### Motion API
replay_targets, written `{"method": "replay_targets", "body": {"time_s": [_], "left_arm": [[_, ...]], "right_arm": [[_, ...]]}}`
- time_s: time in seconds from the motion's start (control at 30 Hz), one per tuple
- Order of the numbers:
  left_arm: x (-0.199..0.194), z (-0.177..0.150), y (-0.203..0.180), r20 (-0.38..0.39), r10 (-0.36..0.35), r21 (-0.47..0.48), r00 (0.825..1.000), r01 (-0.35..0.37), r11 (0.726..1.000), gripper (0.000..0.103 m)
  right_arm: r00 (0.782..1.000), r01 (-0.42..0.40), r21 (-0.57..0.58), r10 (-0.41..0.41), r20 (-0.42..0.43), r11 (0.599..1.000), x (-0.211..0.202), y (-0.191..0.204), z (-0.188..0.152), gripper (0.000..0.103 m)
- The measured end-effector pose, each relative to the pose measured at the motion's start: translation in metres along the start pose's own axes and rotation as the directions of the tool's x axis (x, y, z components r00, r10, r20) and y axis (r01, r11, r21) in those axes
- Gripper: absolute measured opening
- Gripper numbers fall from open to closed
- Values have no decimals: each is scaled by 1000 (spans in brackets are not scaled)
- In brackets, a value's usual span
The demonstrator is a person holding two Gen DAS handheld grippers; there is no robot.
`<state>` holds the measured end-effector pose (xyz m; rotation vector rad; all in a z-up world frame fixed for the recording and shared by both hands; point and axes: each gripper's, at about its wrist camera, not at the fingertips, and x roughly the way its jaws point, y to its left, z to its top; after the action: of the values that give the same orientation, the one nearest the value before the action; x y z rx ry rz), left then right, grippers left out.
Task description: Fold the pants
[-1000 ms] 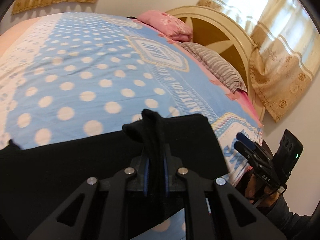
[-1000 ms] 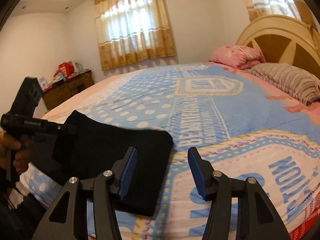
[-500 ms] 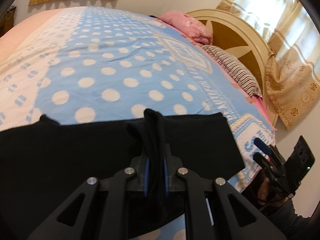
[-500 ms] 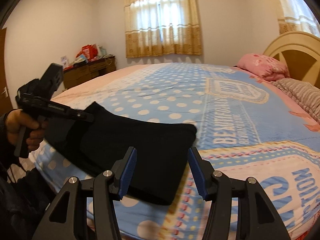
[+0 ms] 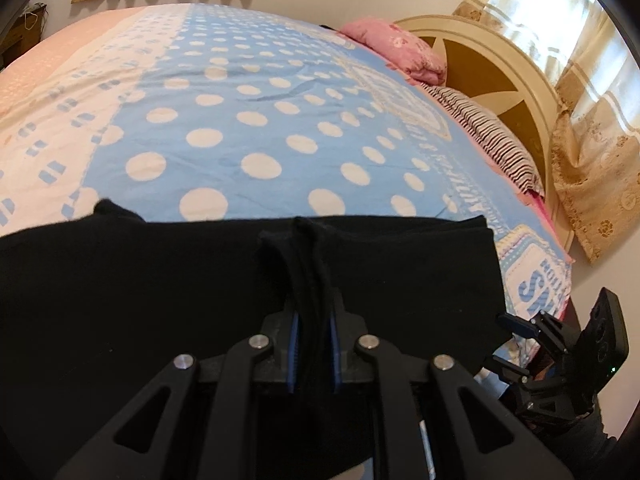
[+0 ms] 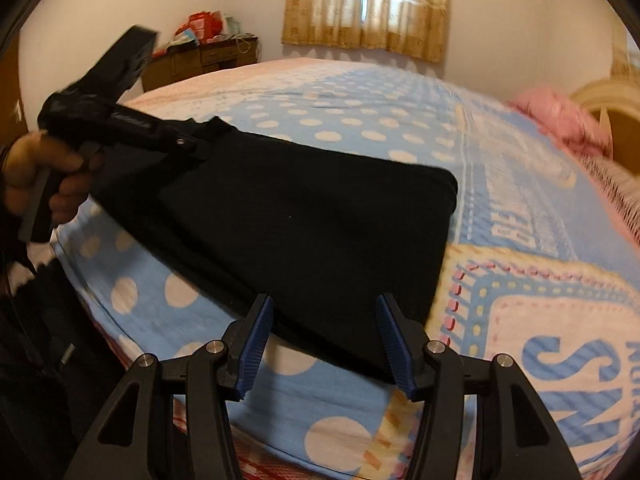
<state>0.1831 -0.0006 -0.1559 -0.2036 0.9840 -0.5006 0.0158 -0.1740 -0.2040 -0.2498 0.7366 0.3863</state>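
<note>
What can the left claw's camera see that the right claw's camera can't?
Only the left wrist view shows the left claw pinching a bunch of the black pants up close, plus the whole headboard. Only the right wrist view shows the right claw wide open in front of the pants' near edge, the cluttered dresser, and the hand gripping the left tool. Both show the pants, the dotted blanket and the pink pillow.

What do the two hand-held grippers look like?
Both are matte black, with angular cut-out linkage arms, silver pivot screws and ribbed blue finger pads. The left hand-held gripper has a pistol-style handle. The right hand-held gripper shows a small green light in the left wrist view.
</note>
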Motion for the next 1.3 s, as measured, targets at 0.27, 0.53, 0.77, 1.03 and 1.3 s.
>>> {"method": "replay_targets", "body": {"time_s": [0.27, 0.53, 0.77, 1.03, 1.3], "left_arm": [[-9, -2, -2, 21, 58, 53, 998, -59, 997, 38], [-11, -7, 4, 46, 120, 71, 992, -123, 990, 64], [-31, -9, 12, 79, 105, 62, 991, -110, 992, 66], [-95, -22, 75, 159, 288, 9, 944, -294, 956, 75], [-156, -48, 167, 167, 535, -164, 828, -512, 843, 79]], "right_arm": [[997, -74, 52, 72, 42, 996, -15, -14, 25, 61], [993, -79, 185, 94, -74, 980, 45, -56, 59, 64], [999, -47, 170, 46, 7, 984, 24, -40, 66, 64], [956, -288, -27, 289, 49, 957, 18, 46, 100, 64], [930, -365, -147, 365, -29, 919, 66, 112, 113, 64]]}}
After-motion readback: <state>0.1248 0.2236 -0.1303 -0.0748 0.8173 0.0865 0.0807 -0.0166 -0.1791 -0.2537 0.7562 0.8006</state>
